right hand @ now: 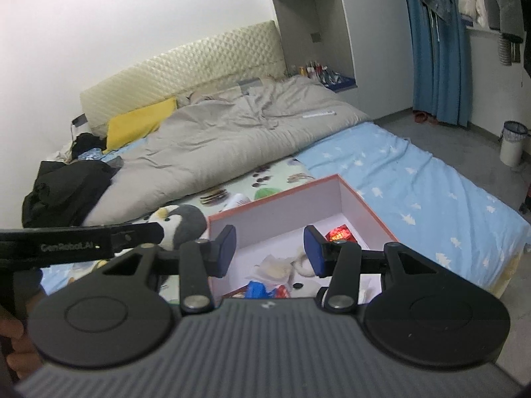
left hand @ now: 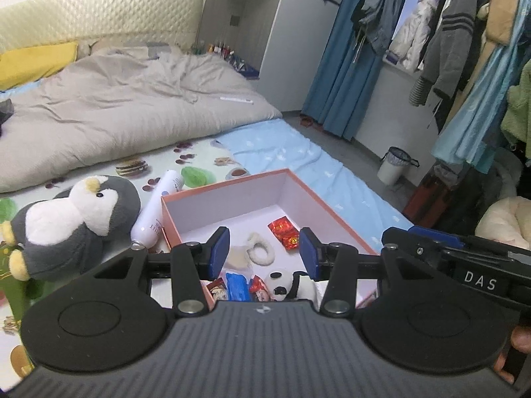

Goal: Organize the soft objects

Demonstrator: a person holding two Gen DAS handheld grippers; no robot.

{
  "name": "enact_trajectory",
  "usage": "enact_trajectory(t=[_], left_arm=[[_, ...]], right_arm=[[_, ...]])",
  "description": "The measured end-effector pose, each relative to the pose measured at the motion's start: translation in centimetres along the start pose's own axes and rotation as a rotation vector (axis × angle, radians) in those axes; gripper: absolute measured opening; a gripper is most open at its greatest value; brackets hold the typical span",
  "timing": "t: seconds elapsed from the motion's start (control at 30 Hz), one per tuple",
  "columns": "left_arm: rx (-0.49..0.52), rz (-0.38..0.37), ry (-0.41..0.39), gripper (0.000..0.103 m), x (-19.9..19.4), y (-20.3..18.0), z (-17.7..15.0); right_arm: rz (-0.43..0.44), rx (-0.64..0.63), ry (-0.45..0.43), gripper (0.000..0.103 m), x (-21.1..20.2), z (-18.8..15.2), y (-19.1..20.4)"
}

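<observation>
An orange box (left hand: pixel 232 184) with a white inside lies on the bed. In it are a small panda plush (left hand: pixel 288 285), a white fluffy ring (left hand: pixel 262 248), red packets (left hand: pixel 283 232) and a blue packet (left hand: pixel 237 286). My left gripper (left hand: pixel 264 253) hovers open above the box, nothing between its blue pads. A grey and white penguin plush (left hand: pixel 76 222) lies left of the box, beside a white bottle (left hand: pixel 159 209). My right gripper (right hand: pixel 270 252) also hangs open over the box (right hand: pixel 285 195), empty. The penguin (right hand: pixel 181 224) is partly hidden behind the left gripper's body.
A rumpled grey duvet (left hand: pixel 116 106) and a yellow pillow (left hand: pixel 36 61) cover the far bed. Black clothes (right hand: pixel 66 192) lie at the left. A light blue sheet (right hand: pixel 415 182) runs to the bed's right edge. A white bin (left hand: pixel 396 165), blue curtains and hanging clothes (left hand: pixel 464 49) stand at the right.
</observation>
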State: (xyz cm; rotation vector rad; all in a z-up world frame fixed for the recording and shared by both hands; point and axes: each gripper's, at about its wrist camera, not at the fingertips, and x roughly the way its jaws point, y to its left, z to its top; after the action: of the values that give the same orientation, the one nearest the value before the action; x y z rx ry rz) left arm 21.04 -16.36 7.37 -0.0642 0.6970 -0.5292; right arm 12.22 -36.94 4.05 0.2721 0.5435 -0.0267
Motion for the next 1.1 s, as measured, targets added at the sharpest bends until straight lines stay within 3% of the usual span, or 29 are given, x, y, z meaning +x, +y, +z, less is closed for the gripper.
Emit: enact_trajectory(t=[0.47,1.1], left_arm=[[0.04,-0.014,-0.058,0.052,-8.0,-2.4,-4.1],[-0.004,0.029,-0.042,0.052,-11.8,-1.6,-9.4]], right_arm=[[-0.006,-0.021,-0.029,0.048,-6.3,-3.6,2.3],[-0.045,-0.033,0.009,0.048,-8.0,-8.3,3.1]])
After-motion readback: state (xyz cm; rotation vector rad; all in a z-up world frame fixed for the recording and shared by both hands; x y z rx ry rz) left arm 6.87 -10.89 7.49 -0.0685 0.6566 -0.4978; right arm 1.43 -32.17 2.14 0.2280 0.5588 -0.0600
